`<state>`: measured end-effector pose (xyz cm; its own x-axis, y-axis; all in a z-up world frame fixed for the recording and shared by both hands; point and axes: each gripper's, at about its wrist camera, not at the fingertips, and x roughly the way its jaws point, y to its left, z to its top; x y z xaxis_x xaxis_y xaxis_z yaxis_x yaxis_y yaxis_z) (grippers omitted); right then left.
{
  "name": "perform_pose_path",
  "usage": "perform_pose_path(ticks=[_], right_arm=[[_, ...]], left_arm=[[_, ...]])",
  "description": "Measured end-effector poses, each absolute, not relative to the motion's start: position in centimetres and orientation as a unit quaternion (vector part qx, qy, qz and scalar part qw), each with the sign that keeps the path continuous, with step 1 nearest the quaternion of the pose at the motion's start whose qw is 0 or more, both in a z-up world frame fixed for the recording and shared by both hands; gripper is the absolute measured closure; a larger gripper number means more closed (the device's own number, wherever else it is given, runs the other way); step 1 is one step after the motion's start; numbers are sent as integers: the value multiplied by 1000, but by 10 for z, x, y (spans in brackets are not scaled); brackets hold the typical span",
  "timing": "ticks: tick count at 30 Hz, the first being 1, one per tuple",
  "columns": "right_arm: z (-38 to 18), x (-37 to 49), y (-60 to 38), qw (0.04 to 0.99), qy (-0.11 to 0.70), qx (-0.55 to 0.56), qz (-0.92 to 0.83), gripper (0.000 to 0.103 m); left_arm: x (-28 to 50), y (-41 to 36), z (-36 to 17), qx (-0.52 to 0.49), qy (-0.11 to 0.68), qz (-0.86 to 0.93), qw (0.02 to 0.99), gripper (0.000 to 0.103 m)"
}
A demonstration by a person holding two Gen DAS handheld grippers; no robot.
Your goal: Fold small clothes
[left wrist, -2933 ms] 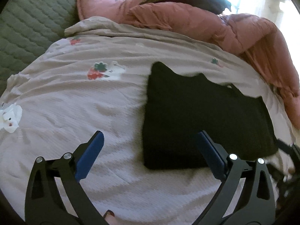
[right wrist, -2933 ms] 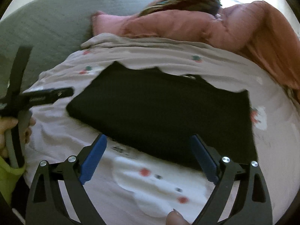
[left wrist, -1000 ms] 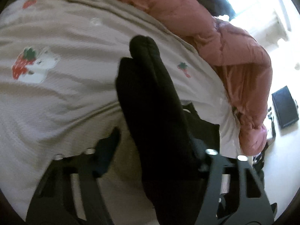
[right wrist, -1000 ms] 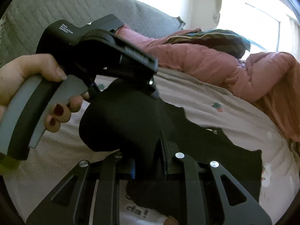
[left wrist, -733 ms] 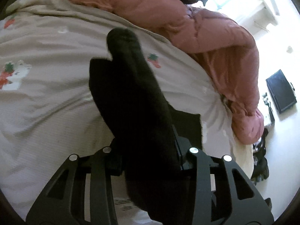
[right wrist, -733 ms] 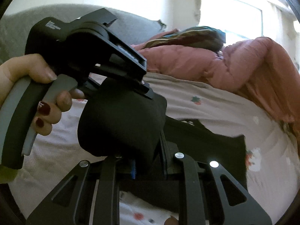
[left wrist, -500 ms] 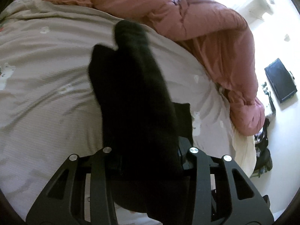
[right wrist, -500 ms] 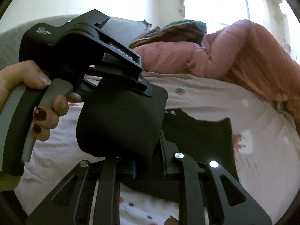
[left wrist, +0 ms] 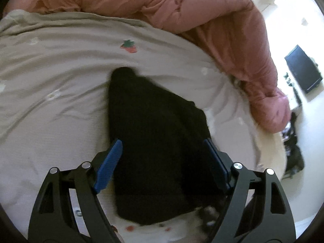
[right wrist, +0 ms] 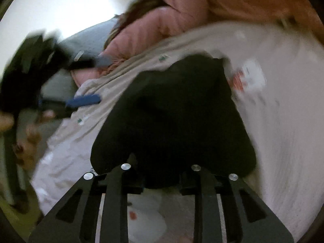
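Note:
A black garment (left wrist: 158, 141) lies folded over on the pale printed bedsheet (left wrist: 50, 81). In the left wrist view my left gripper (left wrist: 162, 162) is open, its blue pads (left wrist: 108, 165) either side of the garment, holding nothing. In the right wrist view the black garment (right wrist: 176, 117) bulges over my right gripper (right wrist: 161, 182), whose jaws are narrowed around its near edge; the fingertips are hidden under the cloth. The left gripper (right wrist: 83, 81) shows blurred at the left of that view, held in a hand.
A pink quilt (left wrist: 202, 20) is heaped along the far side of the bed and runs down its right edge. A grey quilted headboard (right wrist: 87, 38) stands behind. The floor with a dark flat object (left wrist: 302, 68) lies beyond the bed's right edge.
My left gripper has opened and let go of the black garment, which has dropped folded onto the sheet. My right gripper has swung over with the garment's edge; both views have shifted right.

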<state>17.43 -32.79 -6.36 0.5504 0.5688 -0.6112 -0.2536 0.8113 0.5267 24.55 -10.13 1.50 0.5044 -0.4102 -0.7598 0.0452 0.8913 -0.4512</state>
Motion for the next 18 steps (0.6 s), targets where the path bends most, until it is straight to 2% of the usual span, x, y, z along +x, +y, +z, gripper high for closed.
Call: perform_pose_path(ticks=[1,2,5,8,11,12,13,18], right_arm=[[-65,174,-333,855,414,204,239,75],[-66,172,-340,853,415,214,234,66],[-62,167,-354,849,411,230,238,61],[-52,168,-367,848,401,248,241,36],[-39,188,-387,853,394,261,222,33],[-36,193,-389,851,396,265,223,25],[-33,206,-393,847,402,268,219,23],[-37,273,-385,842,453,225,188,22]], left_arm=[[243,-99,9,-183,484,-124,847,30],[240,-97,4,-177,486,-117,848,30],[232,-93,-15,-154,497,-99,848,30],[225,-92,-31,-146,505,-99,845,30],[220,-92,-34,-141,499,-102,849,29],[219,-92,-34,-137,497,-100,851,29],[215,-90,-32,-131,494,-98,854,29],[206,-108,-26,-83,486,-107,864,29]])
